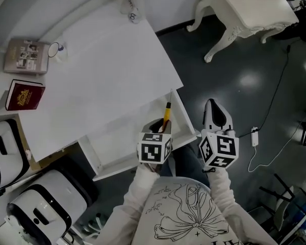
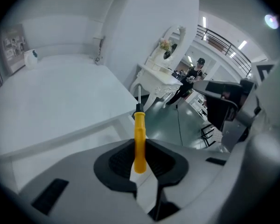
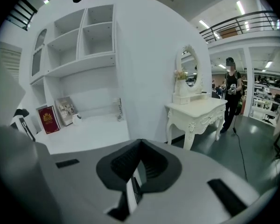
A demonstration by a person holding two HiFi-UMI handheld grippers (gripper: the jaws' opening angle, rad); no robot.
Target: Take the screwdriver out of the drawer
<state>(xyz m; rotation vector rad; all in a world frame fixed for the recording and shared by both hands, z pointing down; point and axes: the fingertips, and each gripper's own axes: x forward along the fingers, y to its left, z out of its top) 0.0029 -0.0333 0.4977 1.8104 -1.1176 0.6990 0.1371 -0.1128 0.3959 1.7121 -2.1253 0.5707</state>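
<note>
Yellow-handled screwdriver (image 1: 167,112) clamped in left gripper (image 1: 161,126), over the open drawer (image 1: 123,149).
Jaws pinch the handle's butt end; the shaft points away toward the desk (image 1: 107,70) edge. Right gripper (image 1: 212,106) sits just beside, past the drawer's side and over dark floor (image 1: 245,80), jaws together with nothing between them.

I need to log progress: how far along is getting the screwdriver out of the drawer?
Done: the drawer stands open; the left gripper is shut on the screwdriver by its yellow handle. In hand: it is held above the drawer, seemingly clear of it. Left: set it down, perhaps on the desk top. The right gripper is shut, empty.
</note>
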